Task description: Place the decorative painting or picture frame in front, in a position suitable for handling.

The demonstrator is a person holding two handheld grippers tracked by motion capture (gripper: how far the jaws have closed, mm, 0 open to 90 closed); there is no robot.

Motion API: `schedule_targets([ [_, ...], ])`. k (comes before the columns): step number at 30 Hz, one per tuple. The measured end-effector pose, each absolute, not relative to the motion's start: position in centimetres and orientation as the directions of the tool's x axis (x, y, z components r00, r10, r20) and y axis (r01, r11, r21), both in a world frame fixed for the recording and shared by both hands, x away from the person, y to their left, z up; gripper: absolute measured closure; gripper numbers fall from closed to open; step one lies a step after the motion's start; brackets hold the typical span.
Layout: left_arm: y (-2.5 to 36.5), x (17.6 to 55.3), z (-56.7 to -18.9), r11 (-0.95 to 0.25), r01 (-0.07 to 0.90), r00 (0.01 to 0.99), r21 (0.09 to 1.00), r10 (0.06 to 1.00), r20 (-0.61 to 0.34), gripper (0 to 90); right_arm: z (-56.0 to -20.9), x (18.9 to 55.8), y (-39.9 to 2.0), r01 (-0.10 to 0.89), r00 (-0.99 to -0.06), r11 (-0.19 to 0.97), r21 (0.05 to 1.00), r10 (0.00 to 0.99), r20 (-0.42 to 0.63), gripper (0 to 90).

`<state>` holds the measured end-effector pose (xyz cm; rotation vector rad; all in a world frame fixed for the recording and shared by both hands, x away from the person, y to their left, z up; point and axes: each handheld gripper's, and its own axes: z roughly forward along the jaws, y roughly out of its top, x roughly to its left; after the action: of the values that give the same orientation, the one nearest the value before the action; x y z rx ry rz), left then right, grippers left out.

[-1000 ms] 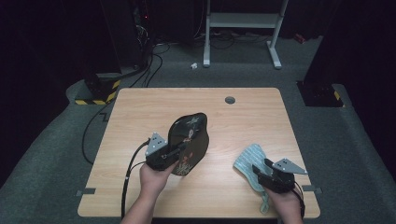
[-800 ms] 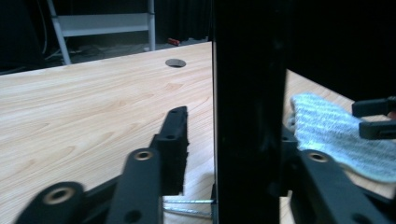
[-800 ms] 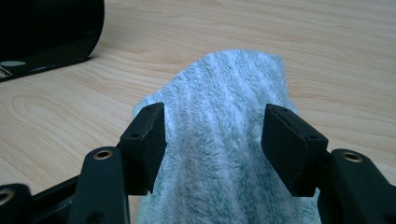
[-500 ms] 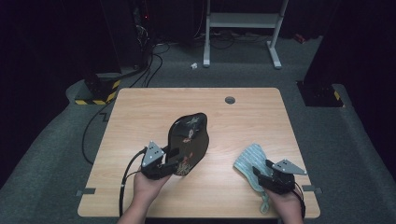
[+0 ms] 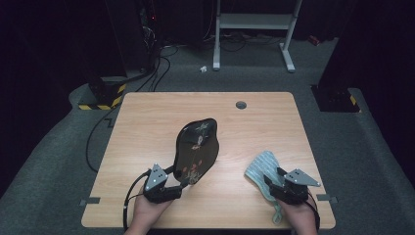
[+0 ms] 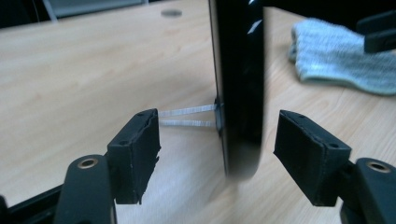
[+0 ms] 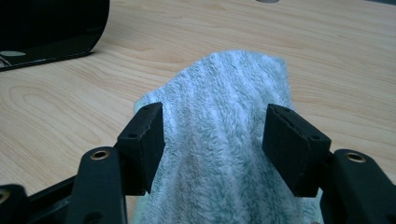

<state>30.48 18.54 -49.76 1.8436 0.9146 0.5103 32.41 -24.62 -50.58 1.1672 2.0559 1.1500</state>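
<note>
— What are the hand-held grippers doing?
— I'm opening the left hand-held gripper (image 6: 219,154) off the tray (image 5: 196,149); right hand-held gripper (image 7: 212,135) is clamping the cloth (image 5: 263,169), right of the tray.

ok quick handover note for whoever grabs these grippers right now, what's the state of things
Left gripper: open; its jaws have just been opening, with the near edge of the black lacquered tray between the pads but clear of both.
Right gripper: jaws either side of the pale blue-grey cloth; whether the pads press it is not clear.
Things: the tray lies near the middle of the wooden table, the cloth to its right, apart from it.
Done: the tray is set down and let go.
Left: probably wiping the tray with the cloth; no wiping contact yet.
</note>
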Motion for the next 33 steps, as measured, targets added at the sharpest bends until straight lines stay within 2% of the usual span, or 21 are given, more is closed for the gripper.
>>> schedule_targets([
  [1, 18.7, 30.6, -50.3, -0.238, 0.379, 0.636, 0.894, 0.769, -0.065, 31.2, -50.5, 32.6, -24.6, 0.461, -0.49, 0.246, 0.853, 0.872, 0.014, 35.1],
  [5, 18.6, 30.5, -51.2, -0.283, 0.389, 0.641, 0.877, 0.767, -0.037, 30.7, -50.3, 32.5, -24.5, 0.464, -0.491, 0.275, 0.842, 0.871, -0.013, 33.4],
  [9, 18.7, 30.8, -52.1, -0.329, 0.441, 0.628, 0.835, 0.778, -0.025, 28.6, -50.1, 32.7, -24.4, 0.494, -0.484, 0.288, 0.821, 0.875, -0.016, 24.2],
  [12, 18.6, 31.1, -52.5, -0.355, 0.462, 0.629, 0.813, 0.777, -0.018, 28.8, -49.9, 32.9, -24.4, 0.506, -0.478, 0.289, 0.812, 0.878, -0.015, 21.6],
  [15, 18.4, 31.2, -52.9, -0.364, 0.472, 0.633, 0.803, 0.774, -0.021, 28.7, -49.8, 33.8, -24.3, 0.542, -0.443, 0.289, 0.789, 0.896, -0.025, 14.2],
  [16, 18.3, 31.3, -53.2, -0.363, 0.484, 0.637, 0.797, 0.77, -0.037, 28.7, -49.9, 34.1, -24.2, 0.553, -0.421, 0.287, 0.782, 0.906, -0.034, 14.0],
  [20, 18.2, 31.4, -53.3, -0.382, 0.491, 0.638, 0.783, 0.77, -0.025, 29.7, -50.0, 34.6, -23.8, 0.554, -0.427, 0.289, 0.781, 0.904, -0.031, 13.6],
  [25, 17.9, 31.6, -53.4, -0.393, 0.511, 0.632, 0.765, 0.774, -0.025, 30.1, -50.2, 34.9, -22.3, 0.548, -0.476, 0.332, 0.768, 0.878, -0.039, 13.9],
  [33, 17.9, 31.7, -53.4, -0.394, 0.515, 0.631, 0.762, 0.775, -0.026, 30.8, -51.6, 35.1, -21.2, 0.571, -0.474, 0.425, 0.702, 0.869, -0.141, 22.3],
])
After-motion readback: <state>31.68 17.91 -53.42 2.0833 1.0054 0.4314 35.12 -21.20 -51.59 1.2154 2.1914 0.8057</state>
